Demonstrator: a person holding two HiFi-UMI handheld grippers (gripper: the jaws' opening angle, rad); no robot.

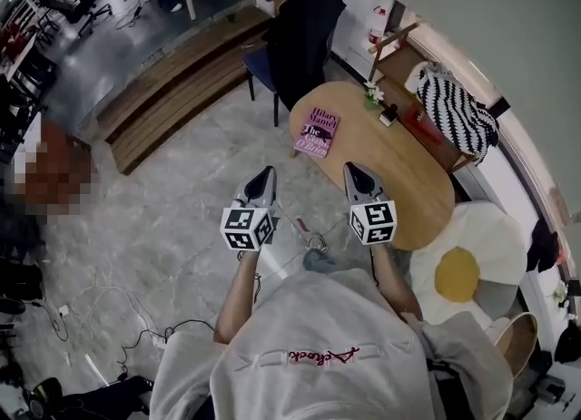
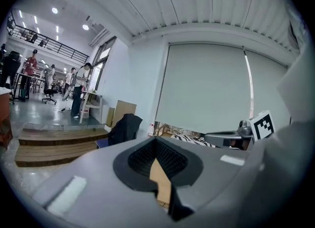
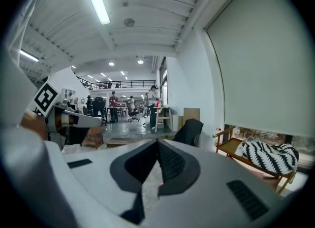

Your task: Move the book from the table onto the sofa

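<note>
- Head view: I hold both tools out ahead of the body, side by side and apart. The left hand-held gripper (image 1: 266, 171) is over the floor and the right hand-held gripper (image 1: 349, 167) is at the near end of the worktop (image 1: 413, 187).
- Each gripper view shows its jaws pressed together with nothing between them, so both are empty.
- The book (image 1: 317, 131) lies flat, cover up, on the worktop. It is ahead of both tips, roughly between them, and touches neither.
- I judge this to be the approach: the jaws would have to part before either could pinch the book's edge.
- The sofa (image 1: 422, 125) stands beyond the worktop, ahead and to the right of the right hand-held gripper. A striped cushion (image 1: 454, 112) lies on it, with bare seat beside it, which looks like the likely landing spot.
- I can make out no container. The small things (image 1: 374, 94) at the worktop's far end are too small to name.
</note>
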